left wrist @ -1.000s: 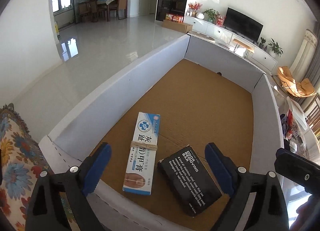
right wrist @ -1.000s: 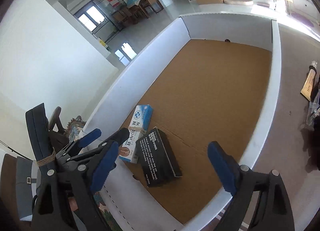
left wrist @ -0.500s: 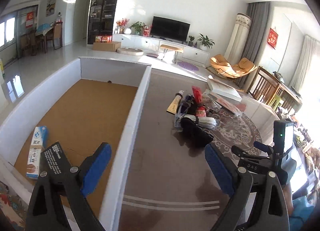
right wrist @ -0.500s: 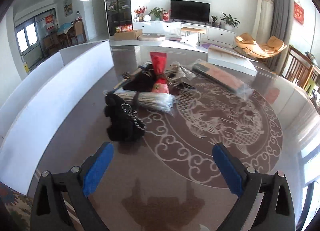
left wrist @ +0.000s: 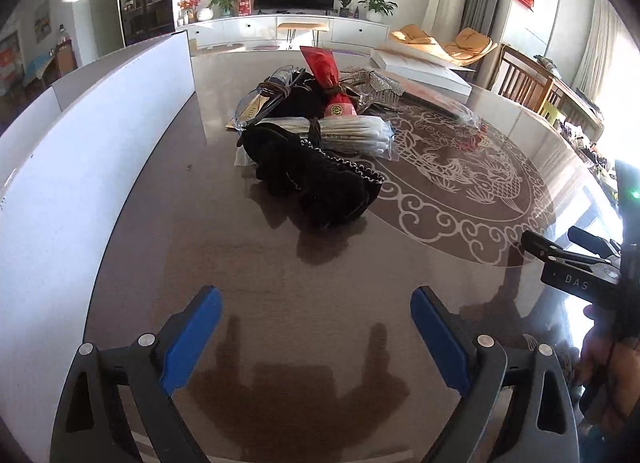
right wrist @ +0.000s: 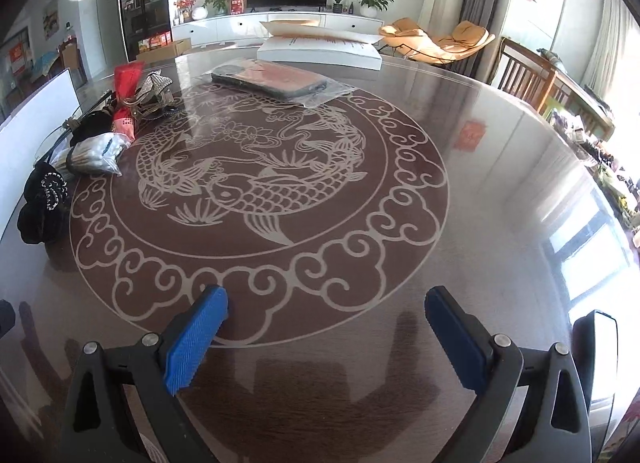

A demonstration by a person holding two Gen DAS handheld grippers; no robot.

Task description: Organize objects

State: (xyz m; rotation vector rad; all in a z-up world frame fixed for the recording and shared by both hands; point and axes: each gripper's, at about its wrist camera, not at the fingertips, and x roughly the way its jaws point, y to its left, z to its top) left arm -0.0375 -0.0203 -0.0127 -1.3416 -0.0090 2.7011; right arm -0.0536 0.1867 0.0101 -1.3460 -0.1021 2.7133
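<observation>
Black pouch [left wrist: 320, 187]: front of the pile, nearest, likely next pick.
Left gripper [left wrist: 316, 327]: wide open, empty, facing pile.
Right gripper [right wrist: 326, 323]: wide open, empty, over bare table [right wrist: 500, 167].
Box [left wrist: 92, 135]: beside pile, presumably the destination.

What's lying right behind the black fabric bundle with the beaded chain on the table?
Behind the black bundle lies a clear bag of pale sticks, then a red packet and a clear plastic lid. What sits beneath the pile is covered.

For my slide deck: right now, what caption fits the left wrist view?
Open left gripper faces a pile on the round table: black pouch, bagged chopsticks, red packet.
</observation>
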